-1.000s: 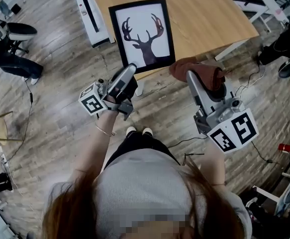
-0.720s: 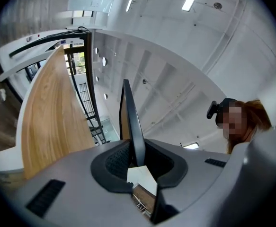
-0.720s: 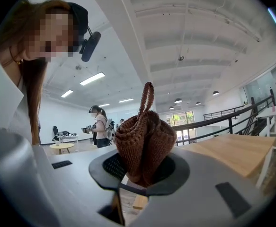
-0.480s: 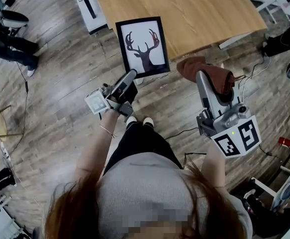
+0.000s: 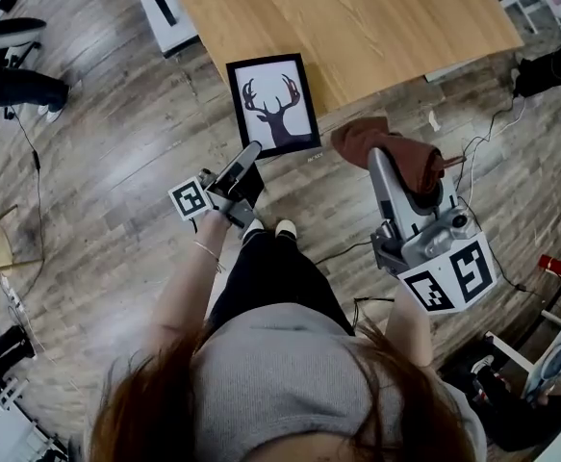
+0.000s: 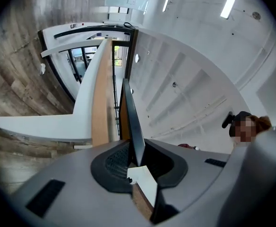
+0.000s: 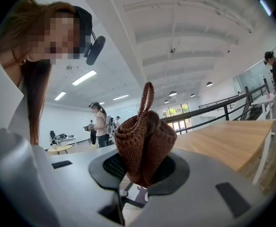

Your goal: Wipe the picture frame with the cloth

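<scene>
Head view puts the picture frame [image 5: 274,104] across the near edge of the table [image 5: 376,17], black-bordered with a deer print. It looks stiff, thin and light, probably glazed, so the face would be slick and fragile; the bare border is the safe place to take it. The left gripper [image 5: 251,152] is clamped on its lower edge, with 1 thin side standing between the jaws. Further right along that table edge, the right gripper [image 5: 377,154] pinches the soft brown knitted cloth [image 5: 357,138].
</scene>
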{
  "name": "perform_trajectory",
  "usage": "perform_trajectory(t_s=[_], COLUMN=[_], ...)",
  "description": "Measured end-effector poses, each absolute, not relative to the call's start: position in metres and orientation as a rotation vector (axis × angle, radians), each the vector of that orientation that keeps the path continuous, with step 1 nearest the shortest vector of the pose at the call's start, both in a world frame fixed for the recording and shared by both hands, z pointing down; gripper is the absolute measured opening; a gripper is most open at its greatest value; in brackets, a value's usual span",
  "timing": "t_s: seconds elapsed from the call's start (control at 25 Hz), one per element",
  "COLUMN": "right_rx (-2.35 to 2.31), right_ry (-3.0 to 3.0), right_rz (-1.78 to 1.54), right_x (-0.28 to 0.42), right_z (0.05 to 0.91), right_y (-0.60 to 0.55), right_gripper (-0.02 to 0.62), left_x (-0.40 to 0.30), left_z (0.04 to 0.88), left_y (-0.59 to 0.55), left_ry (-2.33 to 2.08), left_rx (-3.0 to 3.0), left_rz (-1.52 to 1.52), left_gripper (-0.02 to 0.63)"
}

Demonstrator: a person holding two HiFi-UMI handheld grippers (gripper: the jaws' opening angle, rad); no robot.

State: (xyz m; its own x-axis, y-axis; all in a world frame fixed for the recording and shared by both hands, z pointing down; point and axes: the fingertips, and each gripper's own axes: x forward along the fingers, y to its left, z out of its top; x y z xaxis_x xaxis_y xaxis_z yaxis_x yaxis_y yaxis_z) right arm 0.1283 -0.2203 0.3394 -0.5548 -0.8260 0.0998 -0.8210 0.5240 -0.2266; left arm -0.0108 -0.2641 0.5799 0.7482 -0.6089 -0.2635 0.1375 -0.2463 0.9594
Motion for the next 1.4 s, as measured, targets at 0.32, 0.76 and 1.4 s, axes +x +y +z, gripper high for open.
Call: perform_trajectory(t_s=[0.32,0.76,1.4], right_rx=[-1.477,-1.512,-1.482], right_ry=[2.724,2.715,2.783], right_rz=[-0.420,-0.472,-0.468], right_x=[0.125,0.119,0.082], right_z=[0.351,0.365,0.375], right_y=[-0.223,-0.224,-0.215], right_gripper=[0.097,0.097,0.097], left_x=[-0.011,-0.012,-0.020], left_z=[0.601,0.603,0.582], left_y=[-0.262,-0.264,-0.255], left_ry=[-0.354,-0.343,-0.248], left_rx=[1.610,1.636,1.709], left_rz=[-0.729,-0.738,-0.772], left_gripper=[0.074,0.074,0.321])
